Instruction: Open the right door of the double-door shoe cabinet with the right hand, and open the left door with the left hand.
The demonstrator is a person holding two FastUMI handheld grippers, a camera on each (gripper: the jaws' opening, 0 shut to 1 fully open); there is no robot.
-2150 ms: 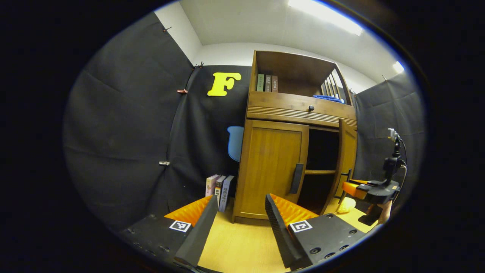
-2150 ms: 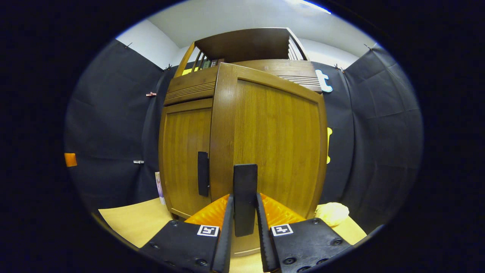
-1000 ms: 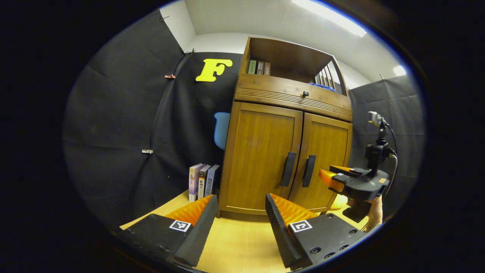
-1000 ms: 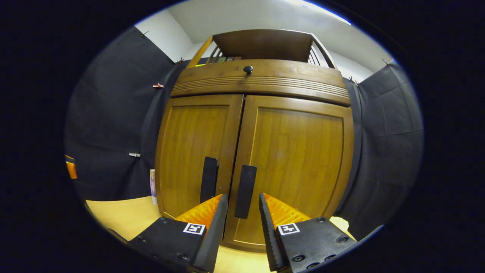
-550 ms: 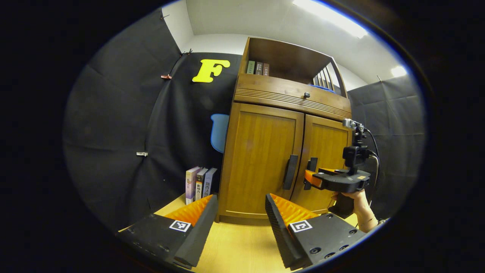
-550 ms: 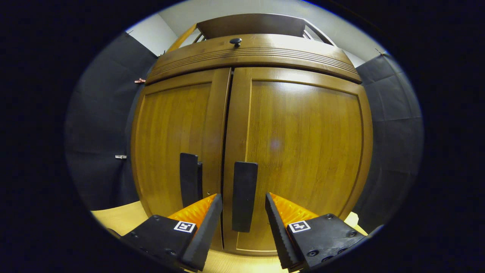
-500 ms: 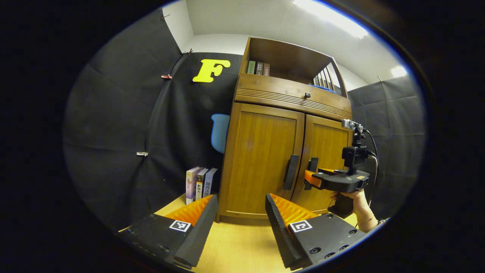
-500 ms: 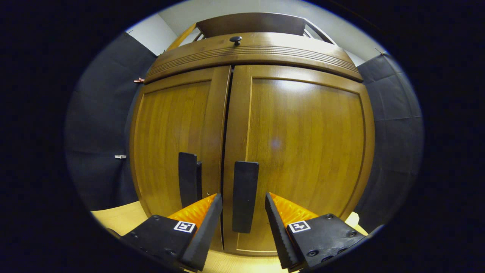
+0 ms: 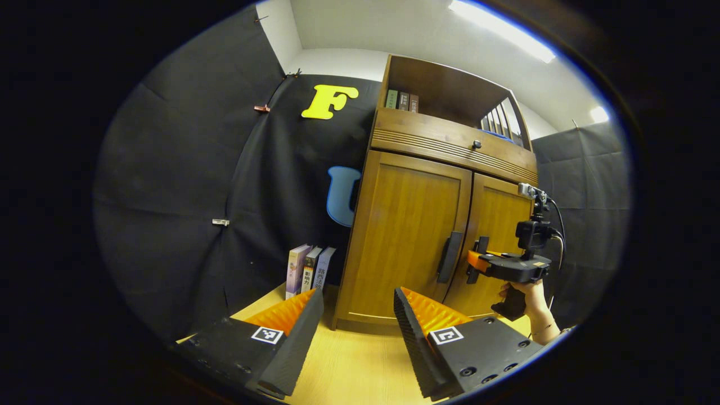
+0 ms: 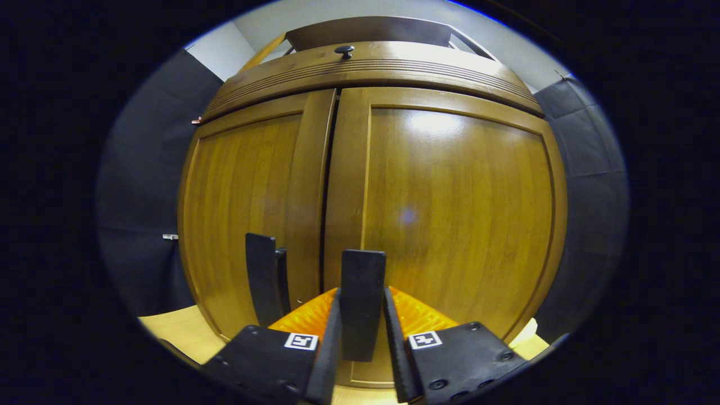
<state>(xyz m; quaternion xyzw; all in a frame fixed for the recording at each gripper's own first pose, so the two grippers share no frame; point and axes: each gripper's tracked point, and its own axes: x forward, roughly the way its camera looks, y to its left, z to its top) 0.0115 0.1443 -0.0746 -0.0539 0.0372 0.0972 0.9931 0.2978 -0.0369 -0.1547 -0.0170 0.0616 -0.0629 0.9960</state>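
Observation:
The wooden shoe cabinet [image 9: 410,225] has both doors closed. In the right gripper view, the right door [image 10: 450,214] fills the middle and my right gripper [image 10: 361,292] is shut on its black vertical handle [image 10: 363,275]. The left door [image 10: 247,185] and its handle [image 10: 260,275] sit just to the left. In the left gripper view, my left gripper [image 9: 358,292] is open and empty above the floor, well short of the left door's handle [image 9: 448,256]. The right gripper [image 9: 474,261], held by a hand [image 9: 529,298], meets the right door's handle there.
Three books [image 9: 306,270] stand on the wooden floor [image 9: 354,365] against the cabinet's left side. Above the doors is a drawer with a black knob [image 9: 477,144], and an open shelf holding books [image 9: 402,101]. Black cloth walls surround the cabinet.
The right door stood open 2.1 s ago and was closed by 1.0 s ago. In the last half second my right gripper moved in and shut on the right handle. The left gripper stayed open.

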